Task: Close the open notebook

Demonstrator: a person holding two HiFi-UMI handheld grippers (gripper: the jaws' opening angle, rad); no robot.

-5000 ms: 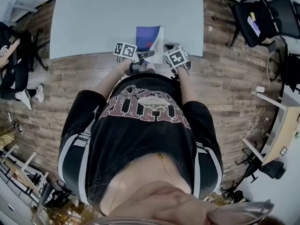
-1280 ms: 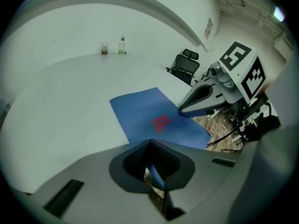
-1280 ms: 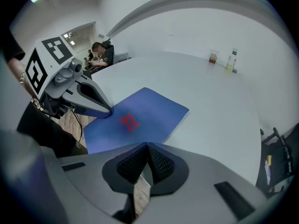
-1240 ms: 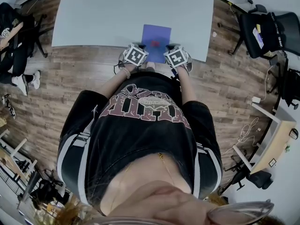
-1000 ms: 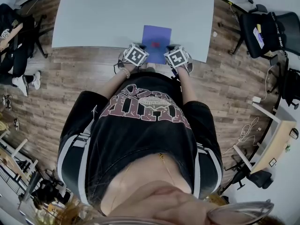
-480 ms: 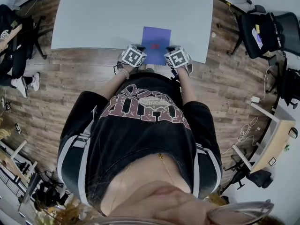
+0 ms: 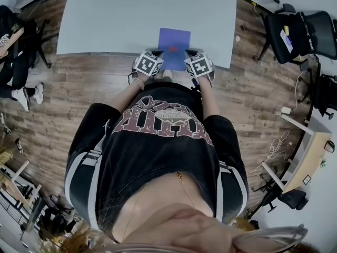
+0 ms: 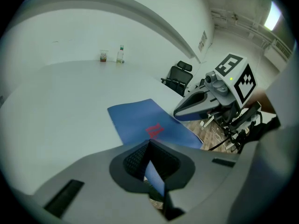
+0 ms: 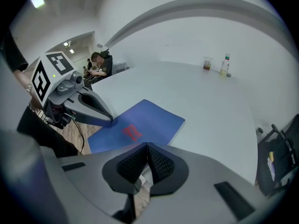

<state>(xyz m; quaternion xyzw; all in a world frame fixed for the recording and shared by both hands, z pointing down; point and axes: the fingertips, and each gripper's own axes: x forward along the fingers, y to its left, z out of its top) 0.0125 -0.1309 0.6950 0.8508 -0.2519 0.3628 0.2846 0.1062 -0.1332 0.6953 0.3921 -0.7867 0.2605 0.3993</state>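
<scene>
At the far left a seated person [image 7: 10,62] is by the wood floor [image 7: 79,99], well apart from the pale table [image 7: 131,15]. The left gripper [image 8: 149,143] points down at the table's near edge with its jaws pressed together at the tips. A thin blue sliver shows in the slit behind them, and whether any of the cover is pinched there I cannot tell. From the right gripper view, the left gripper's tip sits at the near left corner of the notebook [image 7: 174,40]. The notebook lies closed and flat on the table, blue cover up, a red mark [image 8: 155,129] at its middle, its near end just at the table's edge between the two grippers. Far across the table stand a small cup [image 8: 103,56] and a bottle [image 8: 120,55], side by side. The right gripper [image 9: 147,146] hangs just beside the notebook's near right corner, also tilted down, its jaws closed tip to tip with nothing between the pads. Its marker cube [image 7: 197,65] faces up. To the right, off the table, stands a black chair [image 7: 295,28].
</scene>
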